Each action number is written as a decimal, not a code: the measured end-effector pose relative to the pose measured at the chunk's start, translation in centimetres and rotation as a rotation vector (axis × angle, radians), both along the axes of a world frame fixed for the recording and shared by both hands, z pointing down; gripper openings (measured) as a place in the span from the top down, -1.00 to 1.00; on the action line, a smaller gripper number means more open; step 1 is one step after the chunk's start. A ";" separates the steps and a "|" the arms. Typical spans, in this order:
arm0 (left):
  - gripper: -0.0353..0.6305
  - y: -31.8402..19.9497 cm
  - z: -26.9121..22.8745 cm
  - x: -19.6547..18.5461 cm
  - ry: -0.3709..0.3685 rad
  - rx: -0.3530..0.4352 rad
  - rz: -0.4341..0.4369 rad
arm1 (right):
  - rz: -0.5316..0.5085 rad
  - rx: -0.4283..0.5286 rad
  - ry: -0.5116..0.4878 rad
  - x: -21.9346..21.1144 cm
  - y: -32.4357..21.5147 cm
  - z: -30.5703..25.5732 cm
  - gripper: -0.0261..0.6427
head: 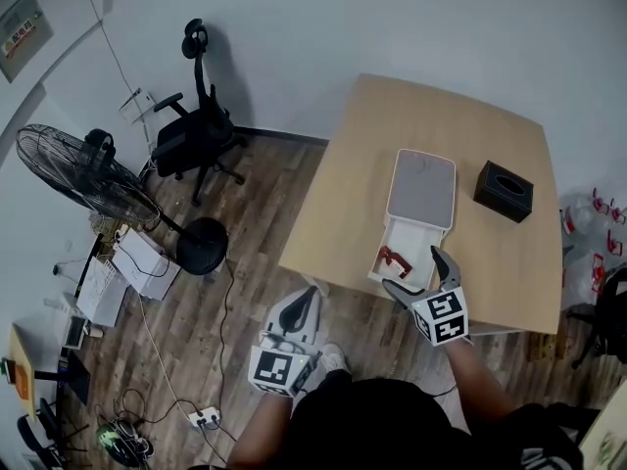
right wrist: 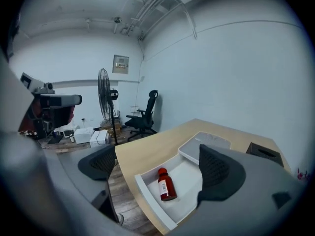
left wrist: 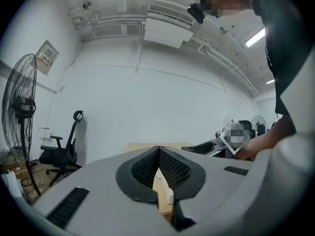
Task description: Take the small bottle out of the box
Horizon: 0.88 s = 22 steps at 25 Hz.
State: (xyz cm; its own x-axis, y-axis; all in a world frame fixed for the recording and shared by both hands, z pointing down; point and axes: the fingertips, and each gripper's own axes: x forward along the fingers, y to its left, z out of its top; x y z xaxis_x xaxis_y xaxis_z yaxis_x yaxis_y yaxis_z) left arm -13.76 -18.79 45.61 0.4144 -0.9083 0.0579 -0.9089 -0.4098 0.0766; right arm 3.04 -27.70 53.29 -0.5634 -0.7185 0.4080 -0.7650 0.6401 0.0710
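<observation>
Task stage: early; the small bottle (head: 394,259) is lying on its side inside the box (head: 416,238), not yet lifted.
Done so far: the box is standing open at its near end, with the lid (head: 422,186) covering only the far half.
Left to do: closing on the bottle, lifting it clear of the box walls and setting it down outside, by my reading.
Right claw (head: 409,266): hovering just over the box's near right corner, jaws spread wide and gripping nothing; in its own view the bottle is showing between them, below and untouched.
Left claw (head: 312,292): hanging off the near left edge of the surface (head: 411,116), jaws pressed together and empty.
Count, bottles: one, red.
Count, boxes: one white with one lid; one black tissue box (head: 504,190) sitting far right.
Count, claws: two.
</observation>
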 end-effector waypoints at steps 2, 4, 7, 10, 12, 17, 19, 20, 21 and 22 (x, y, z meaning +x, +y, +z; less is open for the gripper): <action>0.85 -0.9 0.5 -1.3 -0.011 -0.001 0.010 | 0.021 -0.067 0.018 0.2 -1.3 2.0 -0.66; 0.85 -1.7 0.9 -2.1 -0.013 -0.006 0.023 | 0.033 -0.140 0.049 0.4 -2.3 4.3 -0.62; 0.85 -2.7 1.3 -3.1 0.002 -0.015 0.034 | 0.029 -0.250 0.123 0.7 -3.6 7.8 -0.57; 0.85 -3.5 1.5 -3.8 0.020 -0.043 0.048 | 0.039 -0.334 0.184 1.0 -4.8 10.6 -0.48; 0.85 -4.0 1.9 -4.6 0.037 -0.044 0.048 | 0.050 -0.373 0.223 1.1 -5.6 12.2 -0.44; 0.85 -5.8 3.7 -7.2 0.042 -0.056 0.031 | 0.012 -0.495 0.333 0.8 -6.5 15.3 -0.37; 0.85 -6.3 4.0 -7.7 0.034 -0.060 0.040 | 0.003 -0.532 0.374 0.9 -6.3 16.1 -0.30; 0.85 -6.5 4.2 -7.9 0.018 -0.060 0.049 | -0.001 -0.544 0.389 0.9 -6.2 16.3 -0.27; 0.85 -6.6 4.5 -8.0 0.002 -0.062 0.058 | -0.009 -0.551 0.404 0.8 -6.1 16.5 -0.24; 0.85 -6.8 4.8 -8.2 -0.007 -0.066 0.064 | -0.019 -0.557 0.420 0.7 -6.1 16.7 -0.20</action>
State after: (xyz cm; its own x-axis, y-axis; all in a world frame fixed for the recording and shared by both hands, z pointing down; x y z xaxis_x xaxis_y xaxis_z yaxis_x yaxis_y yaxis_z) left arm -21.97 -25.59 50.44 0.4711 -0.8739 0.1200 -0.8816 -0.4616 0.0990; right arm 3.73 -33.76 69.94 -0.2879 -0.3304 0.8988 -0.7327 0.6804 0.0154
